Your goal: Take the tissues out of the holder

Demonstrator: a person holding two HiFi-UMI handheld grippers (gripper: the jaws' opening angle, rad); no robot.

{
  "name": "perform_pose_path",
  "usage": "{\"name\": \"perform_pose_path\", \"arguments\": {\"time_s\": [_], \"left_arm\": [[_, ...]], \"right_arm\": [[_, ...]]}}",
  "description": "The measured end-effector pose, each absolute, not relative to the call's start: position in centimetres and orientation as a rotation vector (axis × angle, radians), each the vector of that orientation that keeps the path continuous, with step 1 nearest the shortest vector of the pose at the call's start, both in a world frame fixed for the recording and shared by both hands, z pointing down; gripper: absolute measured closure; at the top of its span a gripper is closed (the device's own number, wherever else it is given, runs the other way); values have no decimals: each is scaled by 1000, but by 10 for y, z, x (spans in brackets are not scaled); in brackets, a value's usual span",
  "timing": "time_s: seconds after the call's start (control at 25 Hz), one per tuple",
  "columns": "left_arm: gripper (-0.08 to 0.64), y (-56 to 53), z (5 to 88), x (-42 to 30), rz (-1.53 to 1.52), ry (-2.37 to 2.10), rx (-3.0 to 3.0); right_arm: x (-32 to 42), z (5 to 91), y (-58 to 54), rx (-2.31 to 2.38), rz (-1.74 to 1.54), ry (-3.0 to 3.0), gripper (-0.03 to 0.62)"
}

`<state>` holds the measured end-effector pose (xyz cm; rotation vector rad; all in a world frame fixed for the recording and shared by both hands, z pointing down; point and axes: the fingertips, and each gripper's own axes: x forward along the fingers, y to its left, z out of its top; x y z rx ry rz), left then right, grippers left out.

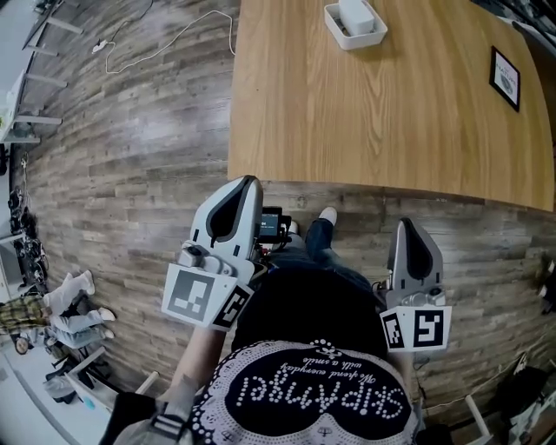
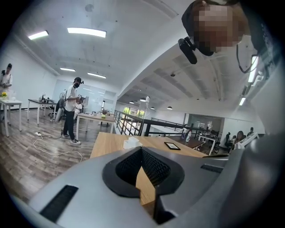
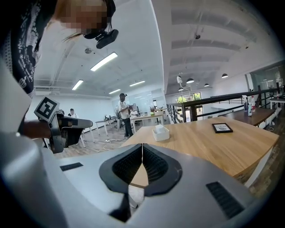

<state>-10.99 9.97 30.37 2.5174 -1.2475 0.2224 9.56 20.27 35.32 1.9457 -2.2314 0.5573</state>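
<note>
Sitting on the far side of the light wooden table (image 1: 391, 113), the white rectangular holder (image 1: 363, 40) contains white tissues (image 1: 356, 14) (well apart from both grippers). The left gripper (image 2: 142, 149) and right gripper (image 3: 142, 146) have their fingers pressed together, empty.

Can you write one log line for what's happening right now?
left tongs: shut, empty | right tongs: shut, empty | tissues: untouched in holder | holder: on table, away from both tongs

A broad wooden table (image 1: 391, 122) stands just ahead of the fingers (image 1: 228, 209) on a grey-brown plank floor (image 1: 130, 156). Far beyond them are white desks (image 2: 11, 103) and a dark railing (image 2: 133, 124). High above, strip lights (image 2: 87, 32) glow on the white ceiling (image 2: 133, 53).
</note>
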Motion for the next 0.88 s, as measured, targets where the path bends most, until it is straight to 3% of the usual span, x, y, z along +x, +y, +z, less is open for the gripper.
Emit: {"name": "perform_pose_path", "arguments": {"time_s": [0.88], "left_arm": [[555, 86, 282, -70, 182, -1230, 2592]], "right_arm": [[129, 337, 186, 2004, 471, -2275, 580]]}}
